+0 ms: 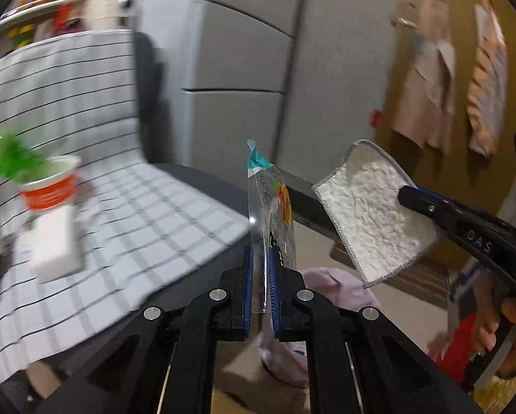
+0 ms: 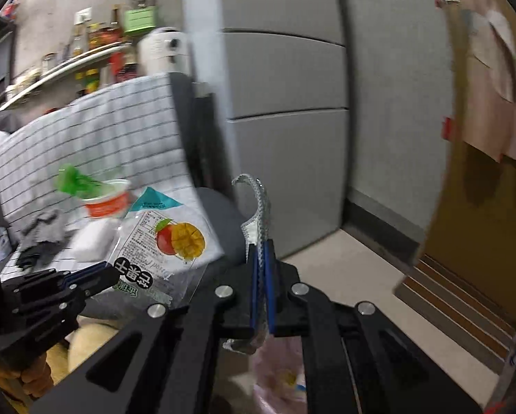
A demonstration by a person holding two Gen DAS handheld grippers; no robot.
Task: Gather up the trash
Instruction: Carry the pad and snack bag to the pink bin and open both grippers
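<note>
My left gripper (image 1: 260, 252) is shut on a clear dried-mango snack wrapper (image 1: 270, 200) with a teal corner, held upright in the air; the wrapper also shows in the right wrist view (image 2: 161, 238), with the left gripper (image 2: 111, 276) at the lower left. My right gripper (image 2: 262, 245) is shut on a white cloth with grey stitched edge (image 2: 258, 207). In the left wrist view the cloth (image 1: 371, 214) hangs from the right gripper (image 1: 408, 195) at the right. A pink trash bag (image 1: 330, 283) lies below both grippers, and it shows in the right wrist view (image 2: 278, 365).
A chair covered by a white checked cloth (image 1: 85, 131) holds an orange cup with a green lid (image 1: 47, 186) and a white box (image 1: 56, 241). Dark crumpled items (image 2: 40, 238) lie on the seat. A grey fridge (image 2: 285, 103) stands behind, a wooden door (image 2: 482, 207) to the right.
</note>
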